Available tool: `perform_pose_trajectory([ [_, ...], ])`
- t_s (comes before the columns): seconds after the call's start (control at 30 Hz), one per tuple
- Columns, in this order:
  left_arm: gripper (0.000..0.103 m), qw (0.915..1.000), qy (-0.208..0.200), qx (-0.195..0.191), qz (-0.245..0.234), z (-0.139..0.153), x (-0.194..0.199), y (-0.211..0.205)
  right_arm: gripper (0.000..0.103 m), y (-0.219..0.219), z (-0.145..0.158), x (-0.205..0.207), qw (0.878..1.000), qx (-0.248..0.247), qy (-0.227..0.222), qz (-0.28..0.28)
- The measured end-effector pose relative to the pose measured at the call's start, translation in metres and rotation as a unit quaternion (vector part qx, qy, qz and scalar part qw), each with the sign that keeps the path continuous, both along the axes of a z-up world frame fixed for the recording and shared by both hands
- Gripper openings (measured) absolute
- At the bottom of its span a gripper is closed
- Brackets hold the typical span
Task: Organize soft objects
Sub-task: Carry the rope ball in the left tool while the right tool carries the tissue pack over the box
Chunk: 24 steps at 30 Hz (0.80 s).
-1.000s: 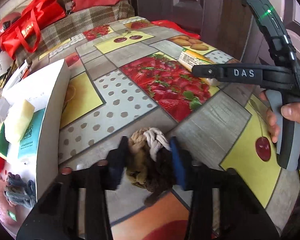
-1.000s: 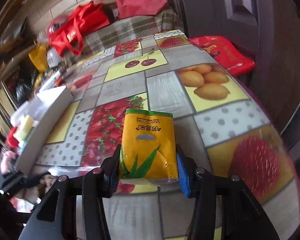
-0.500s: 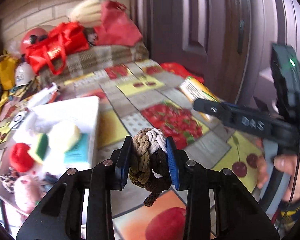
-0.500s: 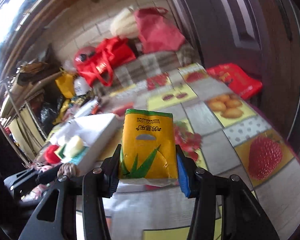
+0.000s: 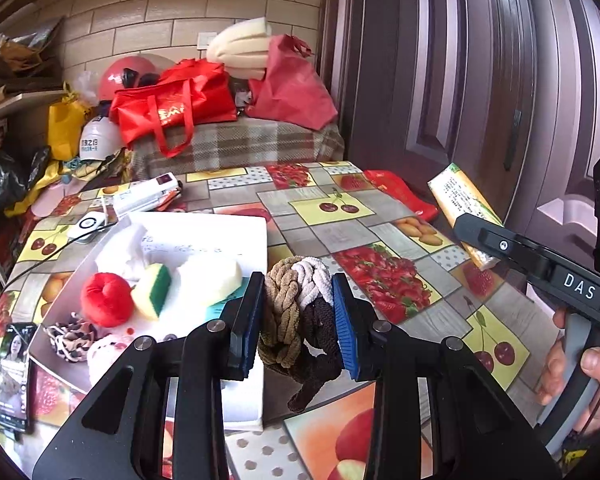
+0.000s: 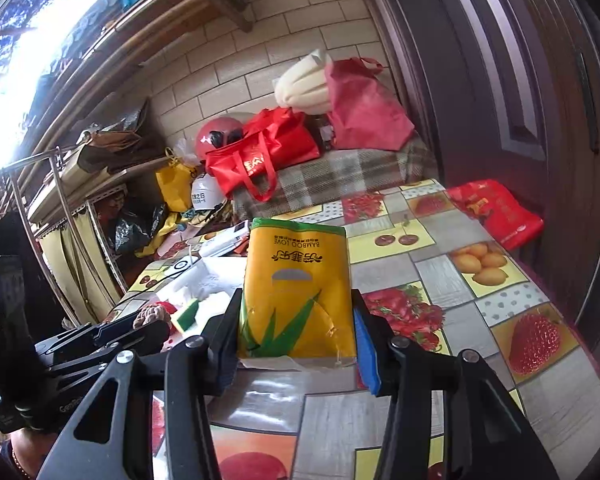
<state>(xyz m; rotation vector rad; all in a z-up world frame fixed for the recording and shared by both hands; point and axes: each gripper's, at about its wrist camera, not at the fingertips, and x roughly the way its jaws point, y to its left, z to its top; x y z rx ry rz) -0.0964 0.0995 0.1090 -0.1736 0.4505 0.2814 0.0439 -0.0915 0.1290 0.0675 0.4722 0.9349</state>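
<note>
- Braided cord in tan, white and dark brown forms the knotted rope toy (image 5: 300,316); it is clamped between the blue pads of the left gripper (image 5: 298,320), raised clear of the table (image 5: 340,236), a brown tail hanging below the jaws.
- Landmark: the white box (image 5: 204,232), open-topped, lying on the table. The rope toy is held just right of the box's near right corner.
- Inside the box: a red plush ball (image 5: 106,300), a yellow-and-green sponge (image 5: 152,290), a pale foam block (image 5: 210,276), a striped scrunchie (image 5: 70,338) and a pink-white soft item, unclear, at the near end.
- The right gripper (image 6: 296,340) has its jaws set narrow on a yellow tissue pack (image 6: 298,288); pads press both sides. The pack is held above the table, well right of the box.
- A hand (image 5: 580,372) grips that tool's handle, right of the box.
- A phone (image 5: 14,376) lies just left of the box, screen lit.
- Beyond the box: a red tote bag (image 5: 172,108) on a plaid-covered surface.
</note>
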Motion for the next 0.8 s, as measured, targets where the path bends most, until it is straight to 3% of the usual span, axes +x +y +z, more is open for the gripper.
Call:
perform_pose_trajectory([
  [0.63, 0.033, 0.9967, -0.042, -0.006, 0.069, 0.022, -0.050, 0.049, 0.048, 0.038, 0.028, -0.028, 0.998, 0.007, -0.033, 0.046],
  [0.8, 0.033, 0.9922, -0.060, 0.003, 0.109, 0.051, -0.064, 0.091, 0.048, 0.053, 0.040, -0.030, 0.997, 0.011, -0.039, 0.060],
])
